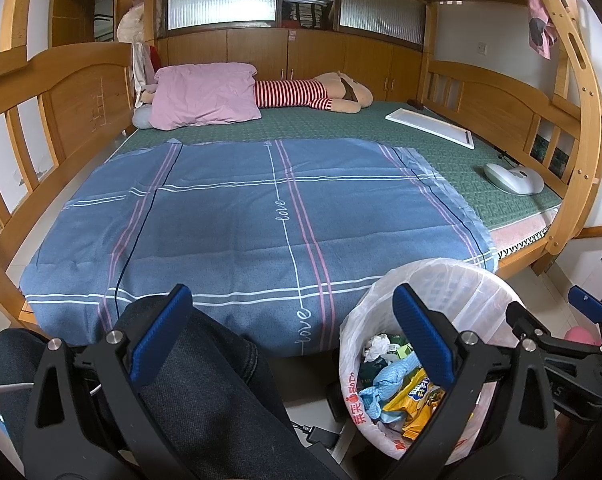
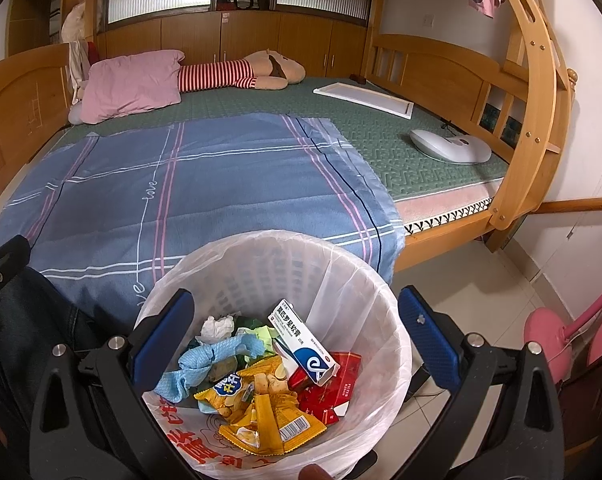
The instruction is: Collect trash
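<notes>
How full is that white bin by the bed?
Partly full. The bin holds a layer of rubbish at the bottom: a yellow snack wrapper, a blue cloth and a small box; its upper wall shows bare.

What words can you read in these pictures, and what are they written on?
"love": blue bedspread, along the white line, twice.
"FILTER KINGS": red packet in the lined bin; tiny, so not certain.
Chinese characters: white-and-blue box; I cannot read them surely.
Red Chinese characters: the bin bag; partly hidden.
Round blue logo: yellow snack bag; too small to read.
Barcode on that bag: digits too small to read.
</notes>
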`<control>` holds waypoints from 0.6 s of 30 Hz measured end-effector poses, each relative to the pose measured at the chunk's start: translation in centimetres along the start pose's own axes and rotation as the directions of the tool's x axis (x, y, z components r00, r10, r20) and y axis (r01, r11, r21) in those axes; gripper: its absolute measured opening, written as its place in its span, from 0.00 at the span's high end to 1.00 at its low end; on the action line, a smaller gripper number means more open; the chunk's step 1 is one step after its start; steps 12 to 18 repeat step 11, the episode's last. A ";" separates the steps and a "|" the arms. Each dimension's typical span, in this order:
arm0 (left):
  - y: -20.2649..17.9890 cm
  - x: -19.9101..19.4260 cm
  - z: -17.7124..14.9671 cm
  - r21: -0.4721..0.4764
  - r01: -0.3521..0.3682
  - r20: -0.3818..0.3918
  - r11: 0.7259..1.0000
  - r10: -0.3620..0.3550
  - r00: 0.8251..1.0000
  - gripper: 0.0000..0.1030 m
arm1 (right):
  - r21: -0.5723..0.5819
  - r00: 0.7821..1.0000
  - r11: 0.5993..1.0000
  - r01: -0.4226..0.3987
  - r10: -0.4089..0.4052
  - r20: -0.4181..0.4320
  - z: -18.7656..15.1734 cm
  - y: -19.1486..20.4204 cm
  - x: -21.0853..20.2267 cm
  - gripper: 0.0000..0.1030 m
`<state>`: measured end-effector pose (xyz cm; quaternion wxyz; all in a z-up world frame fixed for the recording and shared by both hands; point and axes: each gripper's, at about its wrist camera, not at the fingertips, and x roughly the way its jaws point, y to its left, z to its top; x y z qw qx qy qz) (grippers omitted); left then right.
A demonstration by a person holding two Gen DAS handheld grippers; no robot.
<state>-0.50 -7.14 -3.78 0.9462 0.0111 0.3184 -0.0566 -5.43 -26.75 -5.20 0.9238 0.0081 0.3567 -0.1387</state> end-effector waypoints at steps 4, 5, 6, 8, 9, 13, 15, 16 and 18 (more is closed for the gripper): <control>0.0 0.2 0.1 0.000 -0.001 -0.004 1.000 0.001 1.000 0.03 | -0.002 1.000 1.000 0.001 -0.001 -0.003 -0.1 -0.1 0.2 0.03; 0.0 0.2 0.1 -0.001 -0.002 -0.005 1.000 0.002 1.000 0.03 | -0.002 1.000 1.000 0.000 0.000 -0.003 -0.1 -0.1 0.2 0.03; 0.0 0.2 0.0 -0.003 -0.004 -0.006 1.000 0.004 1.000 0.03 | -0.002 1.000 1.000 0.000 0.000 -0.004 0.0 -0.1 0.2 0.03; 0.1 0.2 0.1 -0.005 -0.007 -0.009 1.000 0.007 1.000 0.03 | -0.003 1.000 1.000 0.000 0.000 -0.004 0.0 -0.1 0.2 0.03; 0.2 0.3 0.1 -0.006 -0.008 -0.009 1.000 0.008 1.000 0.03 | -0.003 1.000 1.000 0.000 0.000 -0.004 -0.1 -0.1 0.2 0.03; 0.2 0.3 0.1 -0.009 -0.010 -0.010 1.000 0.010 1.000 0.03 | -0.004 1.000 1.000 0.000 0.000 -0.004 0.0 -0.1 0.2 0.03; 0.2 0.3 0.1 -0.009 -0.010 -0.010 1.000 0.010 1.000 0.03 | -0.004 1.000 1.000 0.000 0.000 -0.004 0.0 -0.1 0.2 0.03; 0.2 0.3 0.1 -0.009 -0.010 -0.010 1.000 0.010 1.000 0.03 | -0.004 1.000 1.000 0.000 0.000 -0.004 0.0 -0.1 0.2 0.03; 0.2 0.3 0.1 -0.009 -0.010 -0.010 1.000 0.010 1.000 0.03 | -0.004 1.000 1.000 0.000 0.000 -0.004 0.0 -0.1 0.2 0.03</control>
